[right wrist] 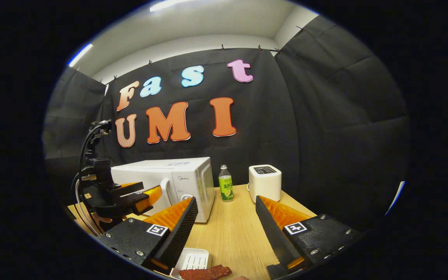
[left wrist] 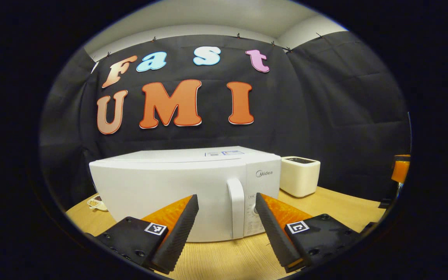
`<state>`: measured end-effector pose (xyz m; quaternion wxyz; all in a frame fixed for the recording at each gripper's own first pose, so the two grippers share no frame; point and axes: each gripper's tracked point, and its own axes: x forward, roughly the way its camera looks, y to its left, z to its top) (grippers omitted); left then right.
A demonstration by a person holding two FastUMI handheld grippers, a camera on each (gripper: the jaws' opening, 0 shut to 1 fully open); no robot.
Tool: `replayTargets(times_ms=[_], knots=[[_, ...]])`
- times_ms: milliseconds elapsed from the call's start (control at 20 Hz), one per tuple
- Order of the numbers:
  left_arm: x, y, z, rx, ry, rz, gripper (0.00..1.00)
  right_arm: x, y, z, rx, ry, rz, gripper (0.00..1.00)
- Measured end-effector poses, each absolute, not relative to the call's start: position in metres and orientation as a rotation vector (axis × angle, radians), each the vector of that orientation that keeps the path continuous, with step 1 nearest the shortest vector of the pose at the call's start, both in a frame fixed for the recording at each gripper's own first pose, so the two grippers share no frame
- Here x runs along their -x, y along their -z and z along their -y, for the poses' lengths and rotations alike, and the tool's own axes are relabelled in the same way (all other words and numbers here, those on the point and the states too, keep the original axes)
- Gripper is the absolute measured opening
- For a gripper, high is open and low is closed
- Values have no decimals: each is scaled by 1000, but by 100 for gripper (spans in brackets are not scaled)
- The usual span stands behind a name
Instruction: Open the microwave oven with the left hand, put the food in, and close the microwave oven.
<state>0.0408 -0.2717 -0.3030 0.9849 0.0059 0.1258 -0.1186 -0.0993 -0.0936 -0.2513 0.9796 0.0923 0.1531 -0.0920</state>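
Note:
A white microwave (left wrist: pixel 177 190) stands shut on the wooden table, its vertical door handle (left wrist: pixel 236 208) right ahead of my left gripper (left wrist: pixel 227 204). That gripper is open and held a short way in front of the handle, touching nothing. In the right gripper view the microwave (right wrist: pixel 177 181) sits at the left, and the left gripper (right wrist: pixel 140 196) hovers before its door. My right gripper (right wrist: pixel 227 206) is open above the table's near edge. Below it lies a white tray (right wrist: pixel 193 259) with a reddish-brown piece of food (right wrist: pixel 206 273).
A white toaster-like box (left wrist: pixel 299 175) stands right of the microwave, also seen as the box (right wrist: pixel 265 182) in the right gripper view. A green-labelled bottle (right wrist: pixel 226 188) stands between microwave and box. A small white dish (left wrist: pixel 96 203) lies left of the microwave. Something orange (left wrist: pixel 401 168) shows at the far right.

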Motion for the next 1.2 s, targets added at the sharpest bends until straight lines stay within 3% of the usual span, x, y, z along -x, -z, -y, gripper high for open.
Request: replayTargets(times_ms=[350,550,650,700,750,900,1200], knots=[[-67,371,280,30,173,-378,87,115,272,109,-168,235,-348,93],[-71,369,295,17,202,-345,80,120,282,114,-177,249,-368,93],[-72,370,302,20,223,-350,51,123,286,115,-185,253,-383,93],[-69,374,301,8,222,-356,33,126,287,116,-186,258,-384,93],[-68,371,301,17,223,-347,36,127,287,118,-187,262,-385,93],[-69,372,301,29,226,-350,18,132,293,120,-200,275,-399,93],[-65,371,300,25,212,-328,16,139,303,124,-197,292,-424,93]])
